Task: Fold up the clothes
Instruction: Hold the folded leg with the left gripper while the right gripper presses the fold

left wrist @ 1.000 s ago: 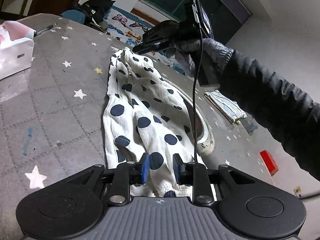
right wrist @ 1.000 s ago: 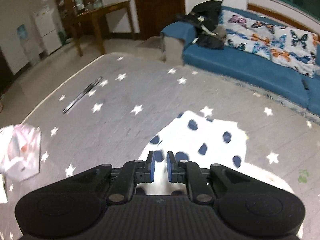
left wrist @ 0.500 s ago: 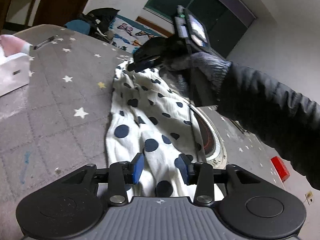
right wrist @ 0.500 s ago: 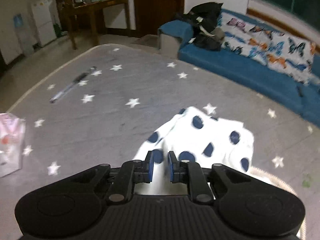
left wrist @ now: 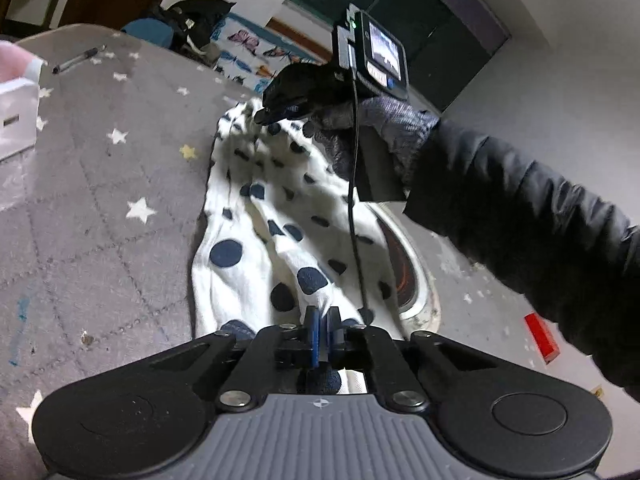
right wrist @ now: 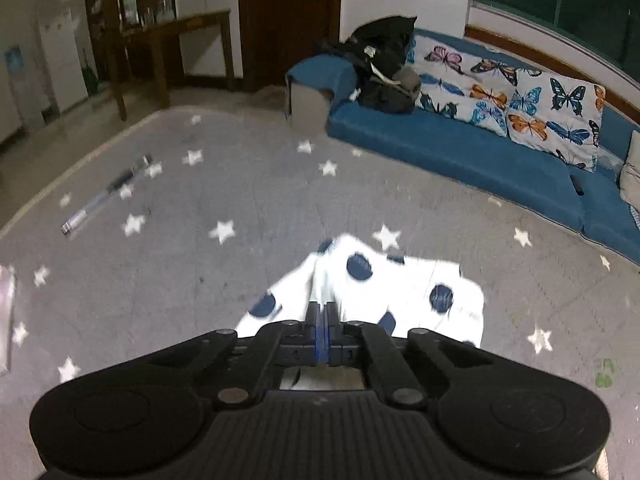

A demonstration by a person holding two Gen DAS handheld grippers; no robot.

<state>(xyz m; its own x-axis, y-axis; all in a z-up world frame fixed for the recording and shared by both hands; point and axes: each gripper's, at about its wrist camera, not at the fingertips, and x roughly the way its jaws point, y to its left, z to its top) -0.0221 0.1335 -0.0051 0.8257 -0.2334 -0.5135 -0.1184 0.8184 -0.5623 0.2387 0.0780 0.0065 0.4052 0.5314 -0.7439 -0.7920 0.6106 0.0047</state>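
- Left wrist view: my left tongs point(left wrist: 321, 317) were pinched tight on a fold at the near end of the spotted garment point(left wrist: 260, 216), blue pads almost touching with the white cloth bunched between them.
- The garment, white with dark blue dots, ran away from those tongs in a long rumpled strip across the grey star-printed surface point(left wrist: 100, 184).
- At its far end my right tongs point(left wrist: 276, 110) gripped the cloth from above, held in my gloved right hand point(left wrist: 360, 128) with the black sleeve behind; a small lit screen point(left wrist: 384, 56) sat on top of that tool and a thin black cable point(left wrist: 354, 200) hung from it over the garment.
- A round white-rimmed object point(left wrist: 416, 272) lay partly under the garment's right edge; I could not tell what it was.
- A white box point(left wrist: 16, 120) and a pen point(left wrist: 78, 60) lay off to the left, well apart from the cloth.
- Right wrist view: my right tongs point(right wrist: 321, 314) were closed on a ridge of the spotted garment point(right wrist: 400, 288), which spread blurred beyond the tips.
- Farther off lay the pen point(right wrist: 106, 196), then a blue sofa point(right wrist: 460, 152) with butterfly cushions point(right wrist: 516, 100).
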